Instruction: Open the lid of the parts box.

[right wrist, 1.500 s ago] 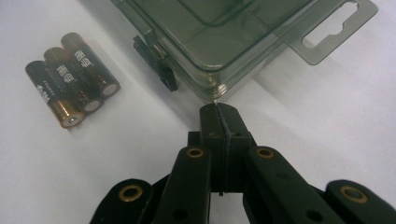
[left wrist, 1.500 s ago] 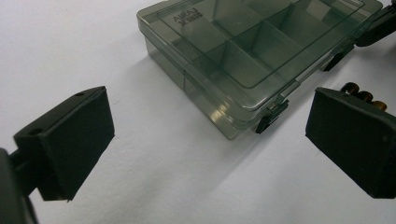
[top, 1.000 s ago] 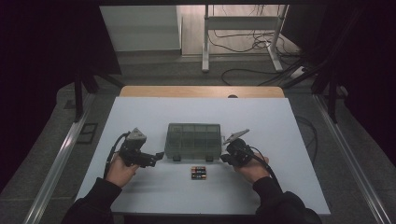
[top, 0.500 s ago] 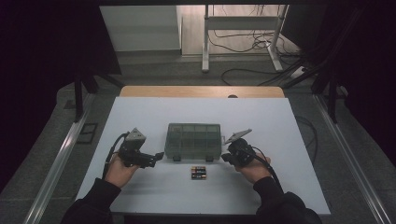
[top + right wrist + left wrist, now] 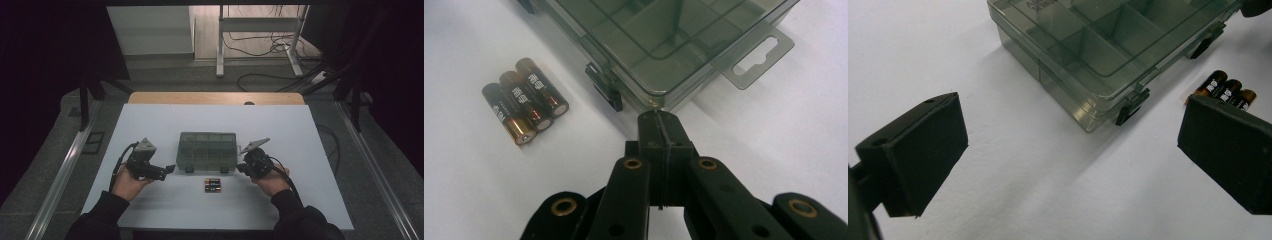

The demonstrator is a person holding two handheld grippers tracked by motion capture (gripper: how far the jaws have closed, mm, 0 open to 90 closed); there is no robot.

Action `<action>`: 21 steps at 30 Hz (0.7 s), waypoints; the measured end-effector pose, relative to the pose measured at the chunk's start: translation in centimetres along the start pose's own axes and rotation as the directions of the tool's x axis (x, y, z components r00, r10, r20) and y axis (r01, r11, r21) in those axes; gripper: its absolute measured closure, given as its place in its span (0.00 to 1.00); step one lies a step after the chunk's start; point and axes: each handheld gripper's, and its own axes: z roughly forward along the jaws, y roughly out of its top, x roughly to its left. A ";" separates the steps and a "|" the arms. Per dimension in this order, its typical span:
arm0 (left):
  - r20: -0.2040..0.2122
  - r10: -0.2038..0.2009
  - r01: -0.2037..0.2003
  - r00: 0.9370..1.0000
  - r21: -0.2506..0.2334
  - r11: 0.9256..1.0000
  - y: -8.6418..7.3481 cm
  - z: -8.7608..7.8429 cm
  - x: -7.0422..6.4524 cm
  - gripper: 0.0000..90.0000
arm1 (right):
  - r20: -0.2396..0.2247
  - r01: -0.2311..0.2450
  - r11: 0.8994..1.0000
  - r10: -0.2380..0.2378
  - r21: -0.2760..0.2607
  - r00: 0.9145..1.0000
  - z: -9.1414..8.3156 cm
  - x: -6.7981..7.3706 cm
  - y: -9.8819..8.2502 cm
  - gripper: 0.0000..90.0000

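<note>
**Two hand-held grippers at a closed compartment box, three batteries in front**

Left gripper: held in the person's left hand at the left of the box. Jaws stand wide apart with nothing between them; in the left gripper view only bare white table shows in the gap. It points toward the box's near left corner and stays clear of it.

Right gripper: held in the person's right hand at the right of the box. Jaws pressed together, pad to pad, holding nothing. In the right gripper view the closed tips sit just at the box's near corner, close under its rim; whether they touch it cannot be told.

Compartment box: smoky transparent plastic, lid down, inner dividers visible through it. Lies flat near the middle of the table between the two grippers. Two dark latches on the near side. A clear hang tab juts from the short side next to the right gripper.

Batteries: three, black and copper coloured, lying side by side and touching one another, on the table just in front of the box, toward its right latch. Apart from both grippers.

Table: white top, with a wooden edge at the far side.
</note>
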 end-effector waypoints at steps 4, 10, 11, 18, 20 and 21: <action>0.011 0.000 0.000 1.000 0.011 1.000 0.0 0.0 0.0 0.03 | 0.000 -0.010 1.000 0.010 -0.027 1.000 -0.4 0.0 0.1 0.99; 0.017 0.001 -0.002 1.000 0.011 1.000 0.1 -0.1 -0.1 0.07 | 0.000 -0.012 0.999 0.012 -0.041 1.000 -0.6 -0.1 0.3 0.99; 0.018 0.000 -0.001 1.000 0.010 1.000 0.1 -0.1 -0.1 0.10 | -0.001 -0.015 0.999 0.015 -0.048 1.000 -0.7 -0.1 0.3 0.99; 0.047 -0.009 0.009 0.999 0.007 1.000 0.1 -0.2 0.0 0.22 | -0.006 -0.032 0.996 0.032 -0.079 0.999 -1.1 -0.3 0.6 0.99; 0.063 -0.008 0.008 0.998 0.006 1.000 0.1 -0.1 0.0 0.27 | -0.011 -0.034 0.995 0.033 -0.092 0.999 -1.2 -0.3 0.6 0.99; 0.068 -0.009 0.009 0.998 0.006 1.000 0.1 -0.1 0.0 0.29 | -0.014 -0.041 0.995 0.040 -0.096 0.999 -1.3 -0.3 0.7 0.99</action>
